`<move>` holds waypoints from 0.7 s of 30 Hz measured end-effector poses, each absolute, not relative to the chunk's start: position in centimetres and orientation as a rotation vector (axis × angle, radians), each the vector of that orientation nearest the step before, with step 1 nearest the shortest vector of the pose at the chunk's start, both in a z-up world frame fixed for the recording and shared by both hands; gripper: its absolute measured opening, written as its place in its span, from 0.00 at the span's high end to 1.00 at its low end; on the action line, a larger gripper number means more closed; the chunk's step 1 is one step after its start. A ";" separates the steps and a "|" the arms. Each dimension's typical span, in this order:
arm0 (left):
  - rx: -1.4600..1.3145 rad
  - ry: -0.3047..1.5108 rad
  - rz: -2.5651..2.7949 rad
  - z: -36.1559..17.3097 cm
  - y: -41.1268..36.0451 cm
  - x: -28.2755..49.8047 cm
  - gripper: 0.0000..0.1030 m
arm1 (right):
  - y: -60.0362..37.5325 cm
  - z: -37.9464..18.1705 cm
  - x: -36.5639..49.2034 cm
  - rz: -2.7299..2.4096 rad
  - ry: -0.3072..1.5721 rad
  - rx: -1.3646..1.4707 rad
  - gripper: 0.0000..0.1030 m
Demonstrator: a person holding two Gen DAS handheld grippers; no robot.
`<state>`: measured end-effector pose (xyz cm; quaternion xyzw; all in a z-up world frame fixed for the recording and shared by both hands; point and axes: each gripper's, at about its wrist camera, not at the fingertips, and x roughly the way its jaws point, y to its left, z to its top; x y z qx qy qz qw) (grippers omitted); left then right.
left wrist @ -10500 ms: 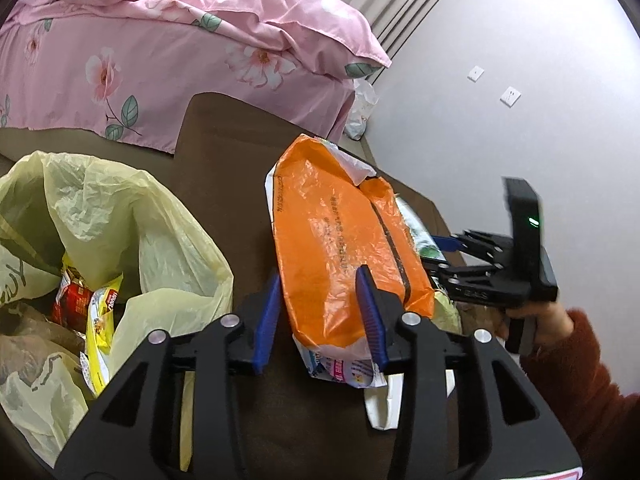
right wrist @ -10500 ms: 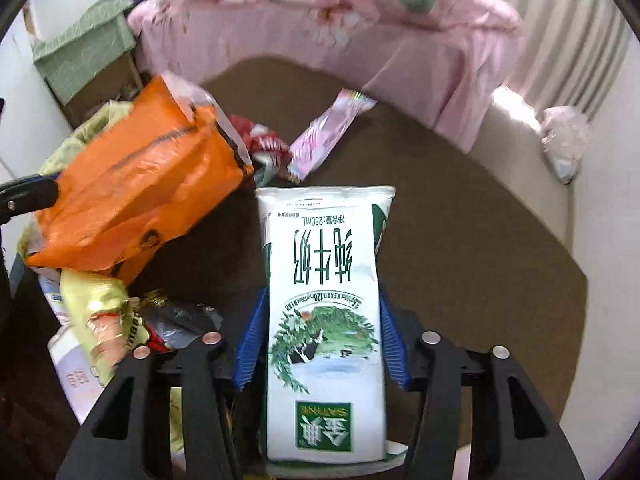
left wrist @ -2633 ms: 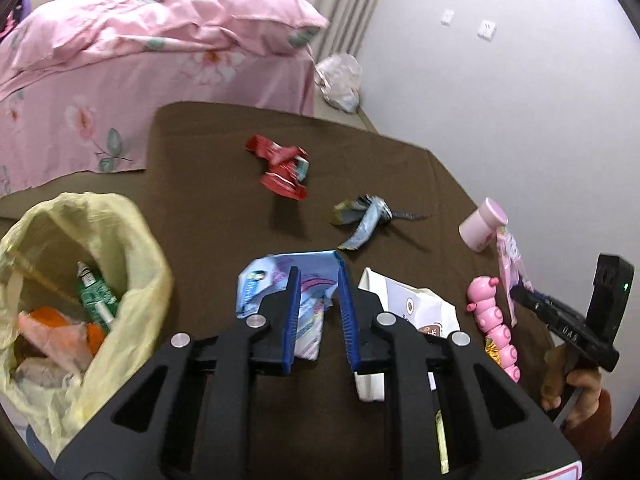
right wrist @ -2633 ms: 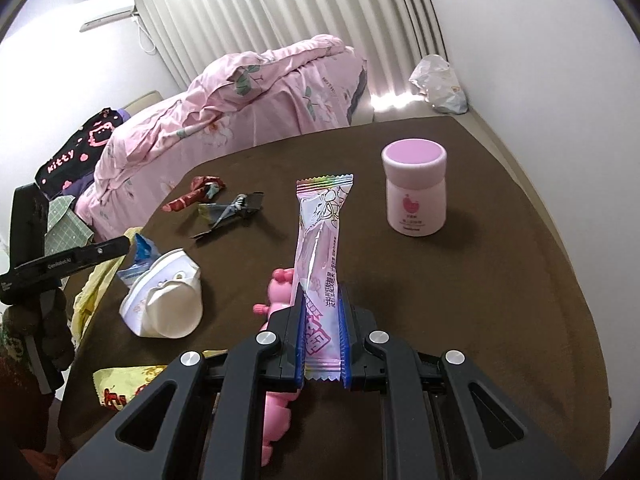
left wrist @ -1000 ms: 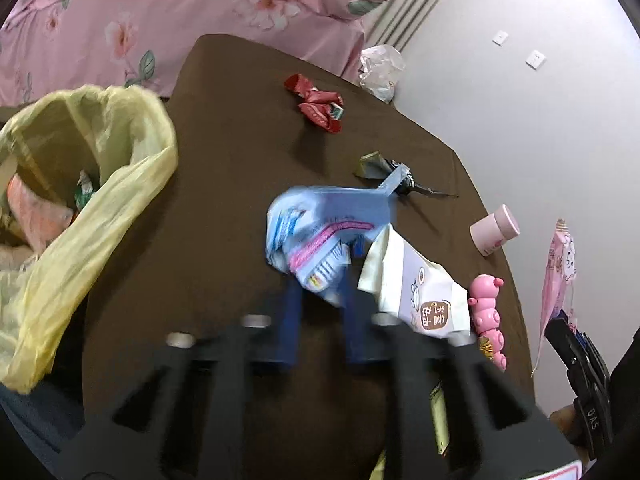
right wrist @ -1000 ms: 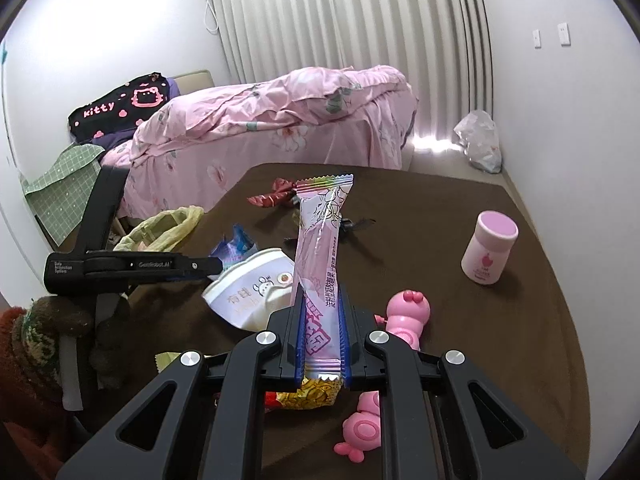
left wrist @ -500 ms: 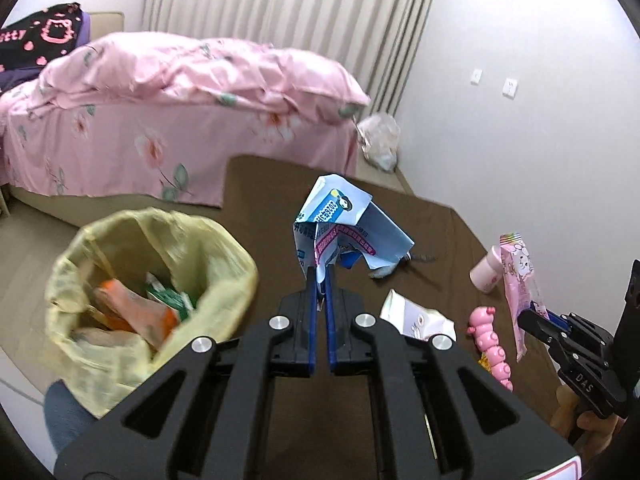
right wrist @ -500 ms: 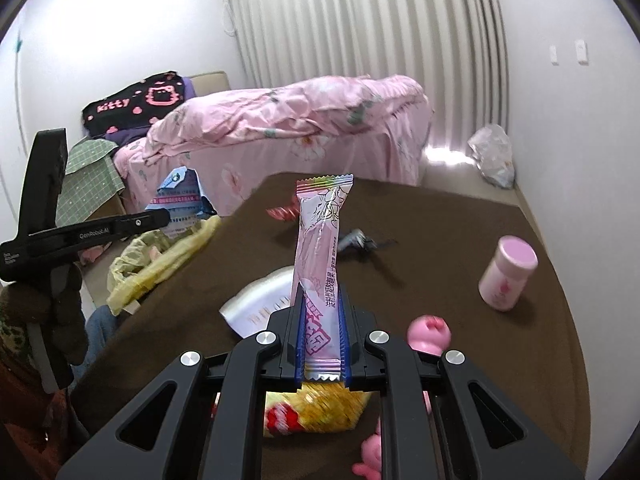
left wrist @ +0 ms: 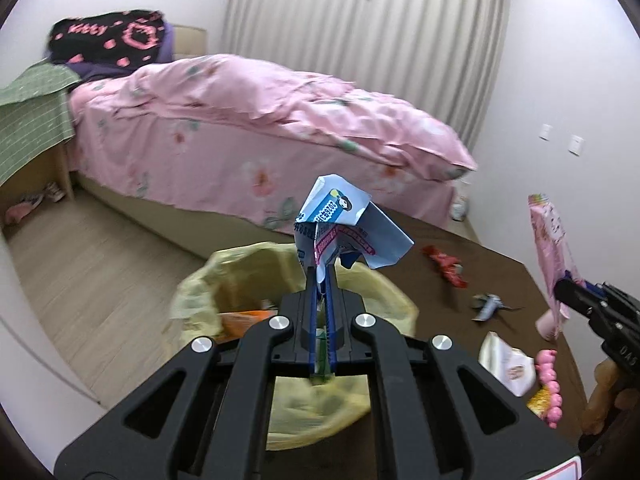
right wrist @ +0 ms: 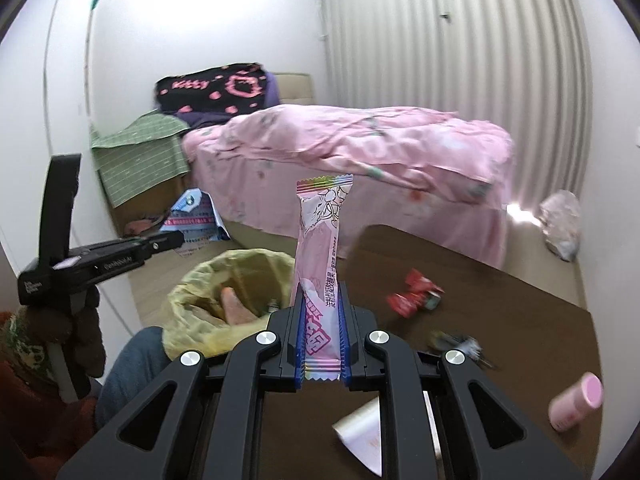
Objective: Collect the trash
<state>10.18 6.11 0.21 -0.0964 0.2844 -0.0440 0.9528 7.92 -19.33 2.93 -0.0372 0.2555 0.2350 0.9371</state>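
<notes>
My left gripper [left wrist: 319, 280] is shut on a crumpled blue wrapper [left wrist: 344, 224], held up over the yellow trash bag [left wrist: 384, 292]; the wrapper [right wrist: 196, 220] and the left gripper [right wrist: 176, 240] also show at the left of the right wrist view. My right gripper [right wrist: 322, 300] is shut on a long pink snack packet [right wrist: 320, 248] that stands upright, just right of the trash bag [right wrist: 208, 276]. The same pink packet [left wrist: 550, 236] and the right gripper [left wrist: 568, 286] appear at the right edge of the left wrist view. Orange and green trash lies inside the bag.
On the brown table [right wrist: 520, 320] lie a red wrapper [right wrist: 416, 294], a dark crumpled wrapper [right wrist: 460, 346], a pink bottle [right wrist: 576, 402] and a white pouch [right wrist: 360, 432]. A pink toy [left wrist: 548, 376] sits near the right hand. A pink bed [left wrist: 260, 140] stands behind.
Both grippers have swung left and risen with their trash. The blue wrapper now hangs over the bag's mouth; the pink packet has come near the bag.
</notes>
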 end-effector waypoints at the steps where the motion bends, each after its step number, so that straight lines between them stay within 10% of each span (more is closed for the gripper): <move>1: -0.204 0.584 -0.073 -0.2 6.7 10.2 0.97 | -18.6 2.9 8.7 0.502 0.531 -0.071 0.87; 21: -0.361 0.757 -0.057 -6.5 10.4 13.6 0.97 | -8.3 -4.2 19.5 0.657 0.790 -0.122 0.87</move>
